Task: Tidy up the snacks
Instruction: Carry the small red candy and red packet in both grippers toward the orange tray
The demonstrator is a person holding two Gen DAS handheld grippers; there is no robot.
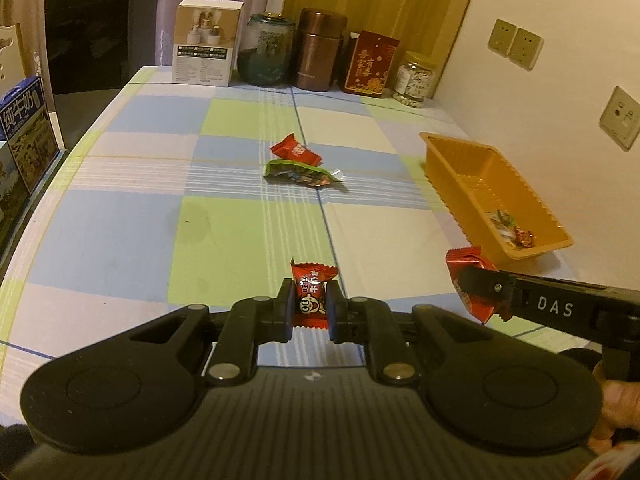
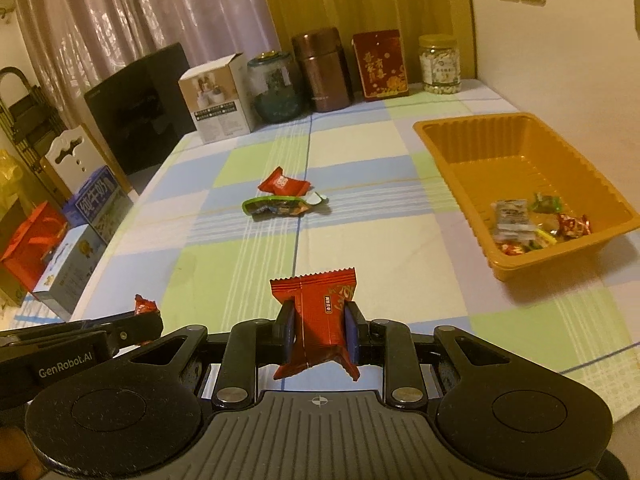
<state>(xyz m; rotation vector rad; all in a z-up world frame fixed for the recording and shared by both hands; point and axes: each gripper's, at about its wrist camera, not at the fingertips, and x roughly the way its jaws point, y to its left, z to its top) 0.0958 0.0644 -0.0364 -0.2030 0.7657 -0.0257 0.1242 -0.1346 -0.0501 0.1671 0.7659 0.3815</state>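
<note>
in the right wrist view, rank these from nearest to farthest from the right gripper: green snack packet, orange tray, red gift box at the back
1. orange tray: to the right of the right gripper, its near corner closest.
2. green snack packet: mid-table, ahead and slightly left, beside a loose red candy.
3. red gift box: standing upright at the table's far edge, among the jars.

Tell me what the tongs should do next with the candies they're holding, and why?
Probably carry the right tongs over the orange tray and let go. They are already shut on a red snack packet, and the tray, holding a few wrapped snacks, sits just ahead to the right. The left tongs, gripping a red candy, could follow.
</note>
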